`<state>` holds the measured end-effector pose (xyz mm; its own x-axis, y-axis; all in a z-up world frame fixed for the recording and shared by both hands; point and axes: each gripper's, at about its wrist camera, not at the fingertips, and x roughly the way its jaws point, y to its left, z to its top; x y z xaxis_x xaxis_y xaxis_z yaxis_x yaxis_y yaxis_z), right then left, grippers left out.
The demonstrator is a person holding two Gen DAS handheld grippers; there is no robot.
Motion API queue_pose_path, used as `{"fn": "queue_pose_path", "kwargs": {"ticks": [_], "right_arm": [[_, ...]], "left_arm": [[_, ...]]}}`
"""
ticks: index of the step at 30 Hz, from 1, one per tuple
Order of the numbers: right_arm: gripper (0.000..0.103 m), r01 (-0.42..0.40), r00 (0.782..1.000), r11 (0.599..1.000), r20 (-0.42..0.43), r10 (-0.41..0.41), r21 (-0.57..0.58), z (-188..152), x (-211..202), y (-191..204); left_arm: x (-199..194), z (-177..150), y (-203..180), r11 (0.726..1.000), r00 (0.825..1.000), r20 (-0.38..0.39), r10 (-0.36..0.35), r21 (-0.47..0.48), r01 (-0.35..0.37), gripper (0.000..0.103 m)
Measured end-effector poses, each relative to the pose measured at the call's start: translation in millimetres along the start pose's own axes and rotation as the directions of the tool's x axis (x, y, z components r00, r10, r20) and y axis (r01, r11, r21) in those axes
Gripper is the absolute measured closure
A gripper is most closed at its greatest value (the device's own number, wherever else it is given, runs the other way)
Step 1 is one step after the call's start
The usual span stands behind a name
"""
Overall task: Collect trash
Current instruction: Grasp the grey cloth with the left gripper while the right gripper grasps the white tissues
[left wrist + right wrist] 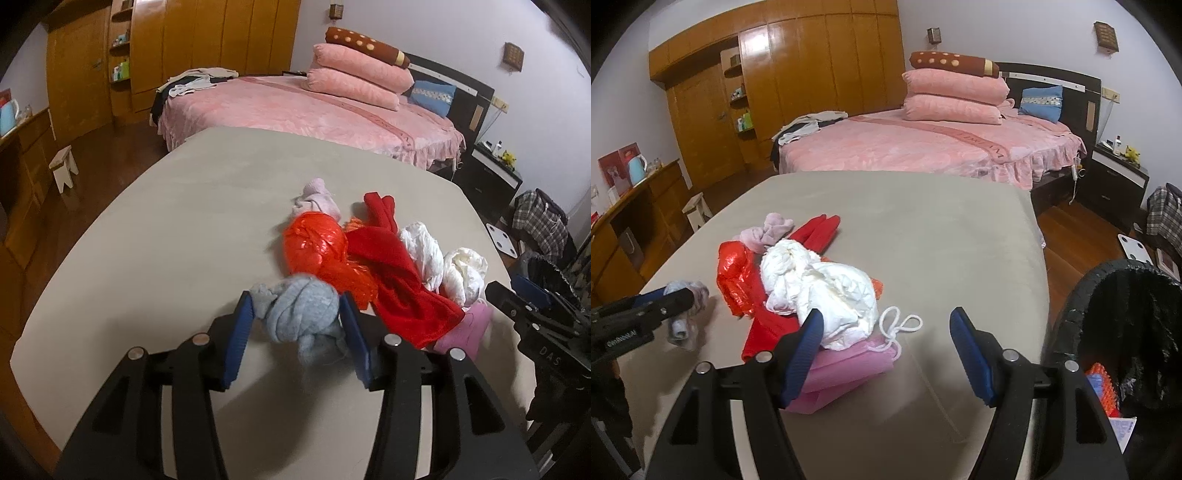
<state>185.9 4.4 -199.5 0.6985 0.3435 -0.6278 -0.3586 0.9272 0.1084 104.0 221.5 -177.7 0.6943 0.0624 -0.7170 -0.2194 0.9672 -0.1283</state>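
My left gripper [297,301] is shut on a knotted grey-blue cloth [301,317], held just above the beige table [184,221]; it also shows in the right wrist view [683,314]. Beside it lies a pile: an orange-red plastic bag [314,247], a red cloth [399,277], crumpled white tissues [827,291], a pale pink cloth [317,197] and a pink bag with a white cord [849,362]. My right gripper [886,321] is open and empty, its left finger against the white tissues. A black bin [1126,332] lined with a bag stands at the right.
The bin holds some trash, including a red-and-blue item [1102,387]. A pink bed [923,147] with stacked pillows stands behind the table. A wooden wardrobe [812,74], a small stool [64,166] and a nightstand [1119,184] are around the room.
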Motion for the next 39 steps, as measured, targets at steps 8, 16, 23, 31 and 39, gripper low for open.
{"fn": "queue_pose_path", "kwargs": {"ticks": [8,16,23,31,39], "right_arm": [[0.033,-0.005,1.000,1.000,-0.008,0.005,-0.012,3.1,6.6,6.0],[0.033,-0.025,0.999,1.000,-0.032,0.024,-0.016,12.0,23.2,12.7],[0.028,-0.055,0.998,0.997,-0.033,0.053,-0.045,17.3,19.7,24.6],[0.036,-0.068,0.991,0.997,-0.121,0.063,-0.037,12.5,46.3,21.2],[0.064,-0.136,0.986,0.990,-0.098,0.132,-0.040,12.9,29.7,22.0]], "left_arm": [[-8.1,6.7,2.4,1.000,0.999,0.042,-0.011,-0.010,0.012,0.062],[-7.0,18.1,-8.9,0.999,0.997,0.072,-0.036,0.009,0.035,0.062],[-6.0,21.1,-13.4,0.999,0.996,0.081,-0.041,0.026,0.039,0.062],[-6.3,24.4,-15.5,0.999,0.996,0.080,-0.048,0.029,0.046,0.062],[-11.8,27.8,-21.4,0.998,0.994,0.093,-0.057,0.044,0.053,0.062]]}}
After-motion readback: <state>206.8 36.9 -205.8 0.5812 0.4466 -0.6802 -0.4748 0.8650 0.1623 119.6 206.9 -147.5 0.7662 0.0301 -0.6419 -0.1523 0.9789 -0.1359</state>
